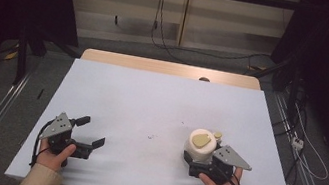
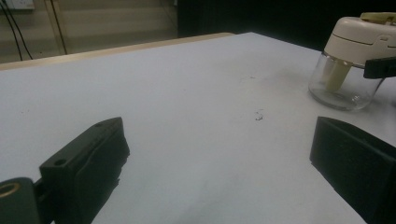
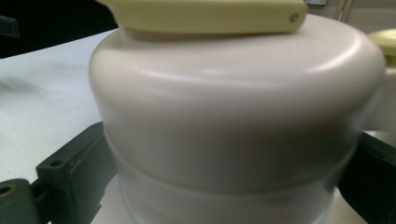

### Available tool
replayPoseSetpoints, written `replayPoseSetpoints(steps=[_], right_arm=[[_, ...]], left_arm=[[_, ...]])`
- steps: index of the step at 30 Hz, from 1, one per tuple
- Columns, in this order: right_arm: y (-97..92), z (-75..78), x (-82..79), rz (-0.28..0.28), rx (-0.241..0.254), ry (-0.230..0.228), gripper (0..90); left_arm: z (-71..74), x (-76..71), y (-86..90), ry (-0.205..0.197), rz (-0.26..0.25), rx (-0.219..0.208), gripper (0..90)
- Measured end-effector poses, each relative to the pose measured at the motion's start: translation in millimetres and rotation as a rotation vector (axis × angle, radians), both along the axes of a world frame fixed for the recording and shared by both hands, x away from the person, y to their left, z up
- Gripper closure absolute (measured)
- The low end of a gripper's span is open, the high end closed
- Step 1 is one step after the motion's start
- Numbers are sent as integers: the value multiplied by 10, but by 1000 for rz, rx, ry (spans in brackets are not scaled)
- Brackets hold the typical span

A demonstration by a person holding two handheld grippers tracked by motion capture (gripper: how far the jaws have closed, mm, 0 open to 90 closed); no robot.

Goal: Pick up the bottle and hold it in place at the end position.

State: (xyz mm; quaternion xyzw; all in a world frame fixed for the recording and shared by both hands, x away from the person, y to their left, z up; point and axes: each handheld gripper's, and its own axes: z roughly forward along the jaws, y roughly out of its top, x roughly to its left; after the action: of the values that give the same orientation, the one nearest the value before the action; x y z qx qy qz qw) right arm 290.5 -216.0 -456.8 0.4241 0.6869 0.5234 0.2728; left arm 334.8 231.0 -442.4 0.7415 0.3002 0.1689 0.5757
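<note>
My right fingers clamp the chopper at the bench's 4 o'clock; my left fingers stand apart and empty.

Nearest me, at 7 o'clock, my left gripper (image 1: 89, 133) rests low on the bench (image 1: 151, 100), holding nothing. At 4 o'clock my right gripper (image 1: 196, 164) grips the hand chopper (image 1: 201, 147) around its cream lid, one finger (image 3: 74, 170) pressed on each side. The glass bowl (image 2: 343, 88) below the lid stands upright on the bench, clear and apparently empty but for the blade stem. I judge it fairly heavy at the base, hard, smooth and breakable; glass would slip, so the stiff plastic lid's waist is the better hold. The pale yellow pull handle (image 1: 201, 140) on top looks loose, so I avoid it.
</note>
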Motion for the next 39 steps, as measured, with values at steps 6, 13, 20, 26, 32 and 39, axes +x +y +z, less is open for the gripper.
replayPoseSetpoints(steps=[6,13,20,26,32,39], right_arm=[[57,-2,56,-16,2,-2,6],[49,-1,88,-32,43,8,53],[40,5,93,-27,43,11,59],[31,15,104,-23,48,5,62],[53,62,142,-12,49,-22,64],[99,101,197,2,53,-35,64]], left_arm=[[-2,5,7,-1,3,1,34],[-4,5,10,4,2,1,34],[-5,6,11,6,2,1,34],[-4,10,27,4,3,2,34],[1,7,26,1,8,-5,34],[7,6,37,0,12,-12,34]])
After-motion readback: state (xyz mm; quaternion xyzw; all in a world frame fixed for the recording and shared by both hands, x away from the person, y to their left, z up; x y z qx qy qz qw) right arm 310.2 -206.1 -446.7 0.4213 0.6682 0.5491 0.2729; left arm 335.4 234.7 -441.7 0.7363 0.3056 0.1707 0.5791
